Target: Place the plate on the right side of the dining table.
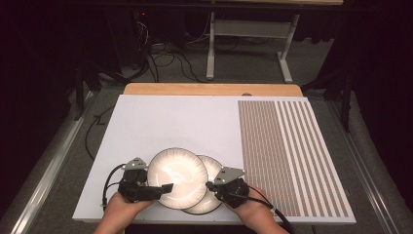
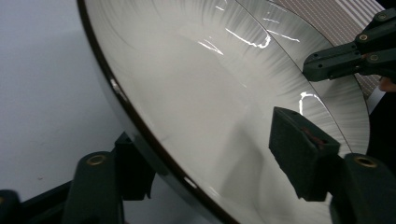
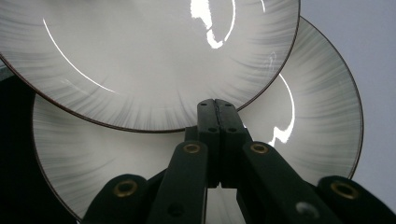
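Holding the upper plate point(image 1: 178, 178) by its near-left rim, your left gripper point(image 1: 163, 187) has one jaw over the plate's face and the other under its edge; in the left gripper view that plate point(image 2: 196, 93) runs between the two black jaws, one pad lying on the glossy inner surface and the other tucked below the dark rim, so the left tool is closed on it. This plate is white with fine grey radial streaks and a thin dark rim line, and it overlaps a second plate point(image 1: 214, 170) of the same pattern that sits behind and to its right on the white board point(image 1: 160, 117). In the right gripper view the upper plate point(image 3: 140, 60) lies across the top and the lower plate point(image 3: 322, 116) spreads beneath it. Your right gripper point(image 1: 210, 185) sits at the right side of the pair, its tip at the lower plate's face just beside the upper plate's edge; its jaws point(image 3: 218, 116) are pressed flat together with nothing between them. Both your hands come in from the near edge of the board. A patch of brown and white stripes point(image 1: 287, 151) covers the board's right part, well apart from the plates. Beyond the board, cables point(image 1: 165, 61) trail over the grey floor near a metal table frame point(image 1: 248, 44).
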Demonstrator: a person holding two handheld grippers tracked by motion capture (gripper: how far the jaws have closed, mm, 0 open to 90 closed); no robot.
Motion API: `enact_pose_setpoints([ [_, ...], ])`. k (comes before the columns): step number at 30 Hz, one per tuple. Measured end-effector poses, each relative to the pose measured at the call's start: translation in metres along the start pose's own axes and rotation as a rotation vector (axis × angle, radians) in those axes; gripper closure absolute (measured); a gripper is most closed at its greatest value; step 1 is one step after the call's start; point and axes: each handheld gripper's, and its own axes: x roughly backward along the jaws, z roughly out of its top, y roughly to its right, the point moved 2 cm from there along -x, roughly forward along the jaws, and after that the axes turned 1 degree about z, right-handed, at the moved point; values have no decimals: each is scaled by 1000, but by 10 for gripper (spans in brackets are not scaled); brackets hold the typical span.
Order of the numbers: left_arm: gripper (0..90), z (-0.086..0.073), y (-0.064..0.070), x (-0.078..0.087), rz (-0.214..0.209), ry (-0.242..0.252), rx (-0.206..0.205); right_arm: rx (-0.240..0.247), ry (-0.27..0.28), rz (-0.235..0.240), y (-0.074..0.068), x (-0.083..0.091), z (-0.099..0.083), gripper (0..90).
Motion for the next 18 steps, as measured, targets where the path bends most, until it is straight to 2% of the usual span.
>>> enact_pose_setpoints([
  [2,424,0,-1,1,7,1,3,-10,4,0,0,0,0,900],
  [6,504,0,-4,4,-10,13,48,-12,1,-3,0,-1,0,900],
  [13,565,1,-5,5,-11,36,73,-17,2,-3,0,0,0,900],
  [14,578,1,-6,6,-21,46,90,-19,7,-7,0,1,0,900],
  [18,613,0,-10,9,-20,71,113,-26,11,-10,1,2,0,900],
])
